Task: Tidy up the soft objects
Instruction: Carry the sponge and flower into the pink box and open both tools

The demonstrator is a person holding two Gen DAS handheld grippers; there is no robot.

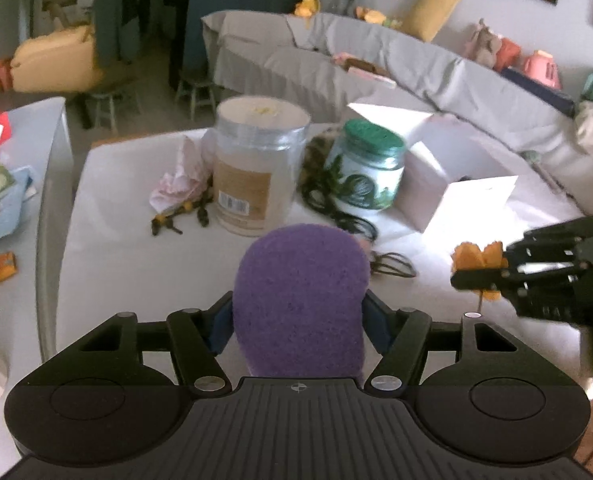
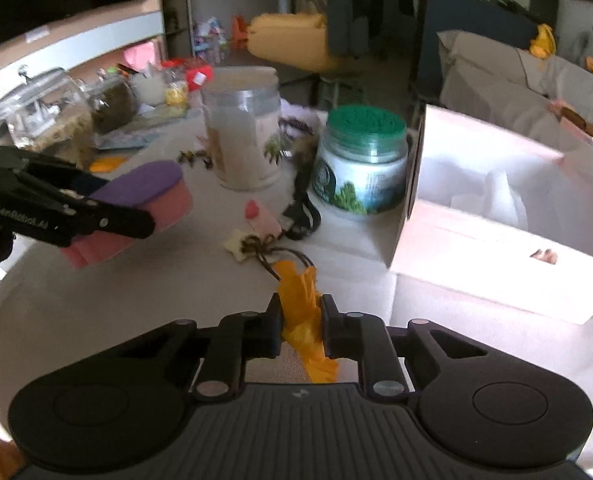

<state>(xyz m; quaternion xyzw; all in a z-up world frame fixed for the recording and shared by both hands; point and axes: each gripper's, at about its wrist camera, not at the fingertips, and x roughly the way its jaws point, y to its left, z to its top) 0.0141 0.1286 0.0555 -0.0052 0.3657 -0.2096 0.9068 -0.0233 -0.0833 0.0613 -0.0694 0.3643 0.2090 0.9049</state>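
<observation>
Up front, a purple-topped sponge [image 1: 299, 304] with a pink underside sits clamped between the jaws of the left gripper [image 1: 299, 322], which are spread only as wide as the sponge itself and carry it above the white worktop [image 1: 136, 272], clear of the surface as the right wrist view shows. Off to its right, the right gripper [image 2: 301, 326] has its jaws drawn nearly together on a crumpled orange soft piece [image 2: 302, 316], also lifted off the worktop. Beyond both lie tangled dark cords [image 1: 336, 208] and a small pale star charm [image 2: 238, 245] beside a pink item with a red tip [image 2: 262, 218]. Farther back stand a tall clear jar with a pale lid [image 1: 256, 168] and a shorter jar with a green lid [image 1: 366, 164], the two near each other, with crumpled pink fabric [image 1: 178, 178] just left of the tall jar. An open white box [image 2: 496, 220] sits to the right of the green-lidded jar, close beside it. A grey-covered sofa [image 1: 376, 60] curves behind.
</observation>
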